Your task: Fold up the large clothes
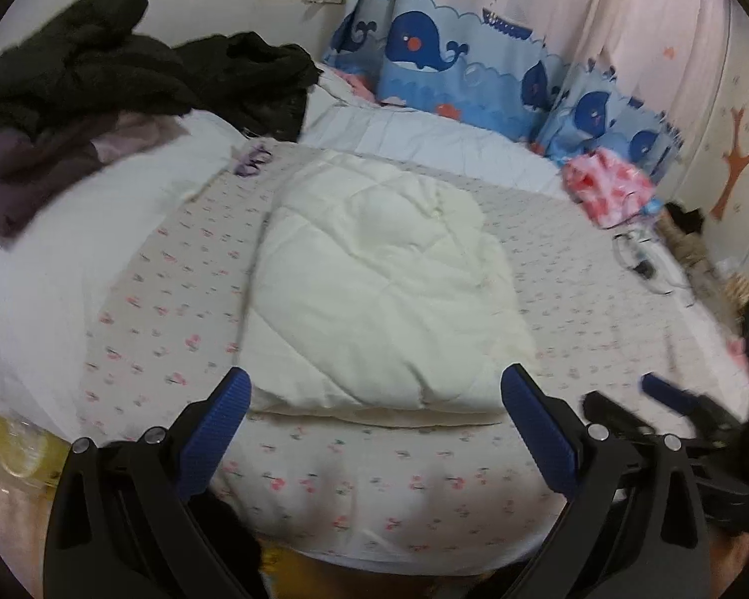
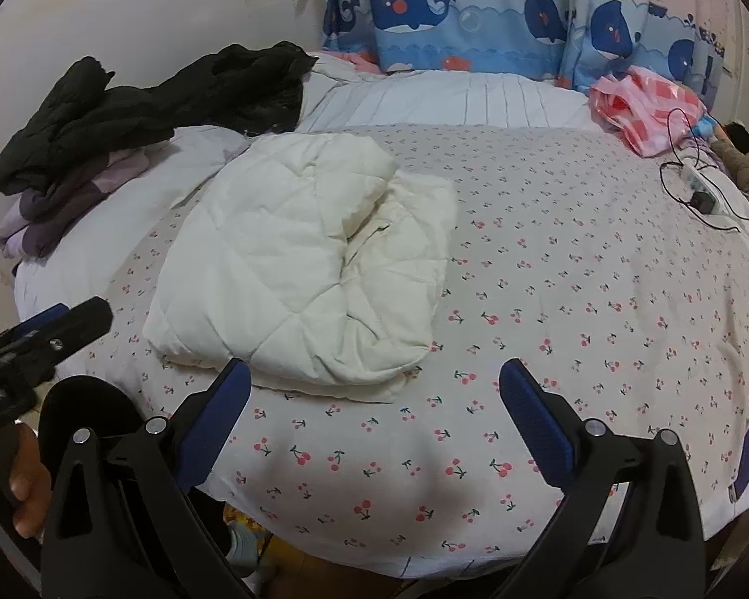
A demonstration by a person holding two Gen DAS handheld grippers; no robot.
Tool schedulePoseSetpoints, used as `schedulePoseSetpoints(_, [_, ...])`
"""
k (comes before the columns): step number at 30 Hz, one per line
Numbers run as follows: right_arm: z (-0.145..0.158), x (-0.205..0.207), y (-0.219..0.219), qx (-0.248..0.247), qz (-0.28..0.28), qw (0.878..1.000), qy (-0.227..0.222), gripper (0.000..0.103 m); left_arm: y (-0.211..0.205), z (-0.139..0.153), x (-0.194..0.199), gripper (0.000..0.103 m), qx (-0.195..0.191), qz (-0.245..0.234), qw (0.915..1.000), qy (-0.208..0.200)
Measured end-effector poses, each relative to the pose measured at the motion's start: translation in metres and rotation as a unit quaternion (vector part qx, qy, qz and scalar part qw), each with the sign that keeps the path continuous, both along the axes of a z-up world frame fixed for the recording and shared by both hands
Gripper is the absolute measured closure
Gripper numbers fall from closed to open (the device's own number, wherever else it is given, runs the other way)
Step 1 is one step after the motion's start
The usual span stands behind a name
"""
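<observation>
Near the front edge of the bed [image 2: 549, 269], toward its left side, a cream quilted garment [image 2: 299, 259] lies folded into a compact, roughly rectangular bundle, its upper layer doubled over so that a thick fold runs diagonally across the top. Placement close to the front edge presumably keeps it within reach of both tools. The left gripper [image 1: 374, 389] hangs just short of the bundle's near edge with jaws spread wide and nothing between them; the bundle's width sits almost exactly between the two blue pads. The right gripper [image 2: 374, 389] is likewise wide open and empty, poised over bare cherry-print sheet just to the right of the bundle's near corner. Neither tool touches the cloth. The fold appears largely complete, judging from its compact shape.

Surroundings: a heap of black clothing [image 2: 175, 95] over purple garments [image 2: 50, 204] occupies the far left corner, resting on white bedding just behind the bundle; these seem to be items awaiting folding. A pink checked bag [image 2: 644, 105] and a power strip with cables [image 2: 699, 189] lie at the far right corner, well apart from the work. A whale-print curtain [image 2: 474, 10] hangs behind the bed. Nothing obstructs the approach to the bundle.
</observation>
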State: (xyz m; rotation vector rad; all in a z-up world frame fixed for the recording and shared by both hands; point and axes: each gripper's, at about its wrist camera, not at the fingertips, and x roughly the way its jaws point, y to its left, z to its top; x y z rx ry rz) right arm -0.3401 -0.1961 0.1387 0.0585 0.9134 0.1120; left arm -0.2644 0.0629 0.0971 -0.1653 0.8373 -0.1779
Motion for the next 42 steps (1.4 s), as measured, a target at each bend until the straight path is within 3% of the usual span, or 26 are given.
schedulePoseSetpoints(2, [0.000, 0.000, -0.001, 0.001, 0.002, 1.000, -0.002, 0.007, -0.002, 0.001, -0.002, 0.007, 0.005, 0.008, 0.9999, -0.010])
schedulePoseSetpoints(6, [-0.002, 0.001, -0.006, 0.004, 0.001, 1.000, -0.005, 0.007, -0.017, 0.005, -0.005, 0.007, 0.071, 0.024, 0.9966, -0.035])
schedulePoseSetpoints(14, [-0.002, 0.000, -0.031, 0.016, -0.016, 1.000, -0.010, 0.007, -0.041, 0.015, -0.010, 0.007, 0.114, 0.028, 0.9909, -0.066])
schedulePoseSetpoints(42, [-0.012, -0.004, -0.041, 0.030, -0.016, 0.999, 0.001, 0.007, -0.055, 0.017, -0.015, 0.007, 0.137, 0.020, 0.9871, -0.080])
